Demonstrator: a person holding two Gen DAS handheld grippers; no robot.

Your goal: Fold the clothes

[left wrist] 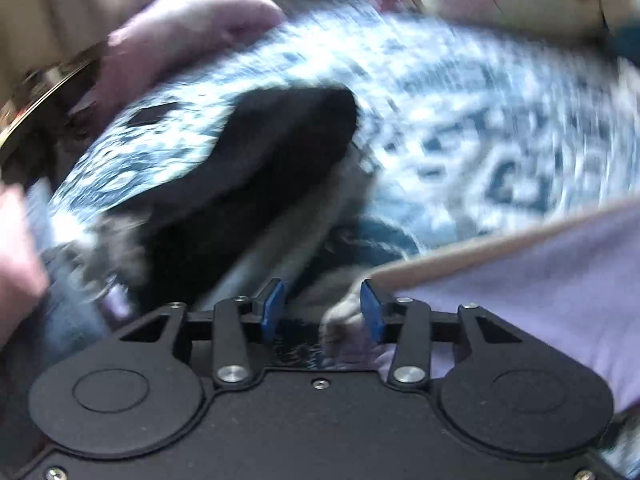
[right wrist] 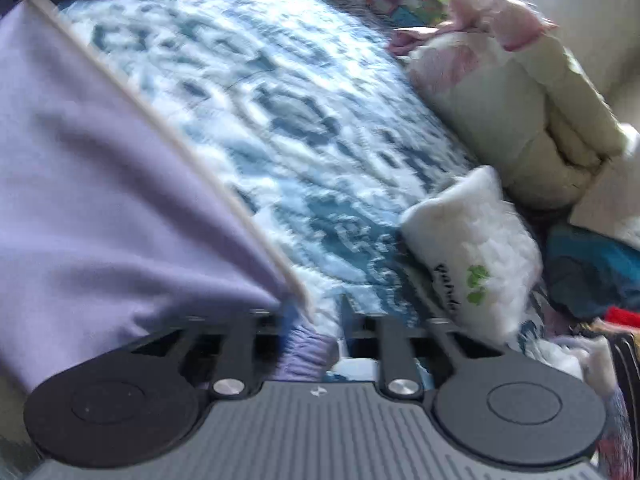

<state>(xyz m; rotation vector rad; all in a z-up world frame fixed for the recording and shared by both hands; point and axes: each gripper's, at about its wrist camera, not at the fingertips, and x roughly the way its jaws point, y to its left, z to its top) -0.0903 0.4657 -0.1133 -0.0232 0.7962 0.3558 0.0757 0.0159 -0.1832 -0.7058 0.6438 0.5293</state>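
1. Both sets of jaws are blurred by motion: the left gripper [left wrist: 322,312] is showing its blue pads [left wrist: 273,308] parted, with a bunched corner of the lavender garment [left wrist: 532,280] lying against the right-hand pad, though whether that pad is truly gripping it cannot be told; the right gripper [right wrist: 312,320] is standing with its fingers apart and gathered lavender cloth sitting between them, and whether it is clamped cannot be told either.
2. Stretching away under both tools is a blue-and-white patterned bedspread [right wrist: 280,120], filling most of each view.
3. Spanning between the two grippers, the lavender garment [right wrist: 100,160] is hanging taut above the bedspread, its pale trimmed edge [right wrist: 192,152] running diagonally.
4. Only the left wrist view is showing a black garment [left wrist: 248,176] lying crumpled on the bedspread just ahead of the fingers, with pinkish bedding [left wrist: 180,36] behind it.
5. Only the right wrist view is showing a white fluffy pillow [right wrist: 476,240] with green leaf marks and dark lettering, a cream rolled quilt [right wrist: 532,120] beyond it, and a heap of colourful clothes [right wrist: 592,264] at the right edge.
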